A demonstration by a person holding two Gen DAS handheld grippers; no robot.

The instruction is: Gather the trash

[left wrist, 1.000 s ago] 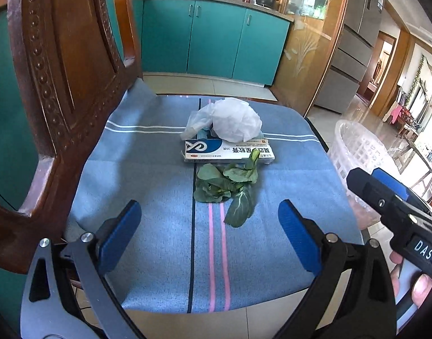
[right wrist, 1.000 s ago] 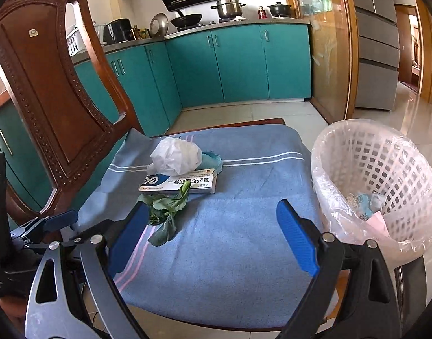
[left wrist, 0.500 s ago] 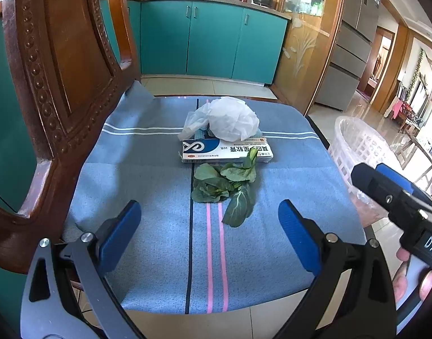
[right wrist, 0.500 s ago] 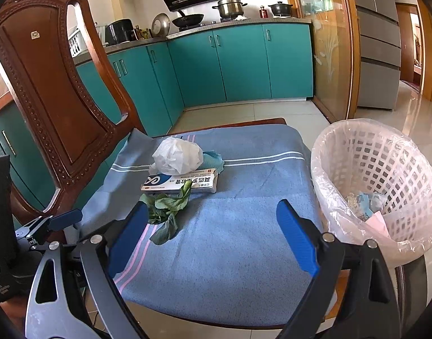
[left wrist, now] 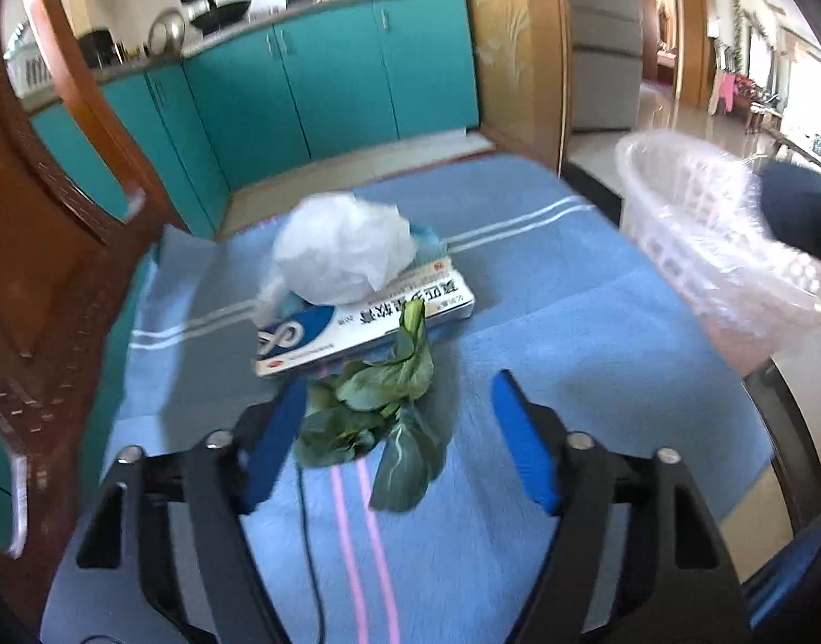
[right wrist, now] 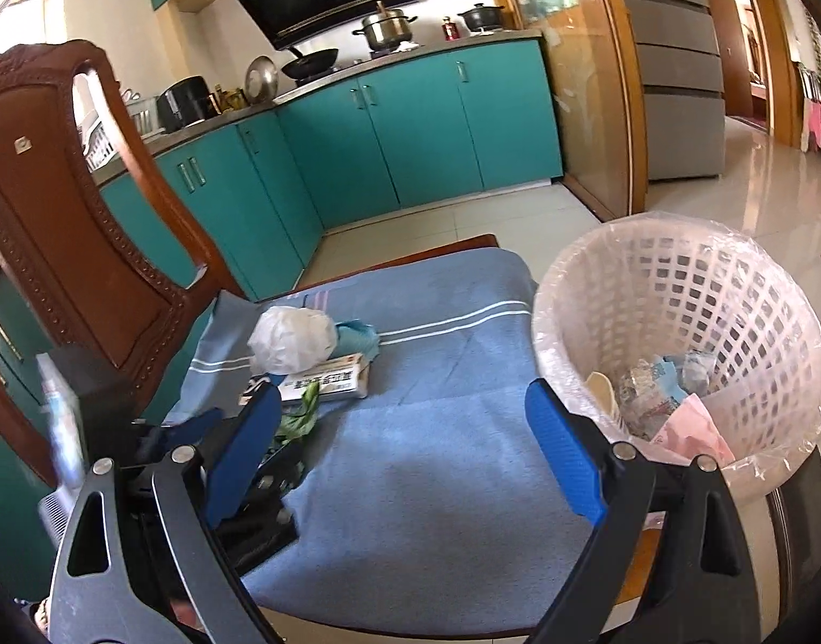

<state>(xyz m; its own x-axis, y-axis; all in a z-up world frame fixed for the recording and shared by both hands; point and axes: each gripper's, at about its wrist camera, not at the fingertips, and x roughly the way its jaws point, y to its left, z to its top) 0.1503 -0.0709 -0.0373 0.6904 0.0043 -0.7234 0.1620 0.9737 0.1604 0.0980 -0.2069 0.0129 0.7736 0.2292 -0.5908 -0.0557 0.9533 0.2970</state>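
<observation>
Right wrist: lined basket [right wrist: 743, 290] holds wrappers [right wrist: 652, 392]; right gripper [right wrist: 405, 424] spread, left gripper [left wrist: 397, 426] closing around leaves [left wrist: 373, 408].

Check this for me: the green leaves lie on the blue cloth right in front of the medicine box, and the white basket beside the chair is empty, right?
Not quite: the white basket already holds trash, as the right wrist view shows. The green leaves do lie before the medicine box.

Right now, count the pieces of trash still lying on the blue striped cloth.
4, possibly more hidden: a crumpled white plastic bag atop a white-and-blue flat carton, a teal scrap behind them, and wilted green leaves in front.
</observation>
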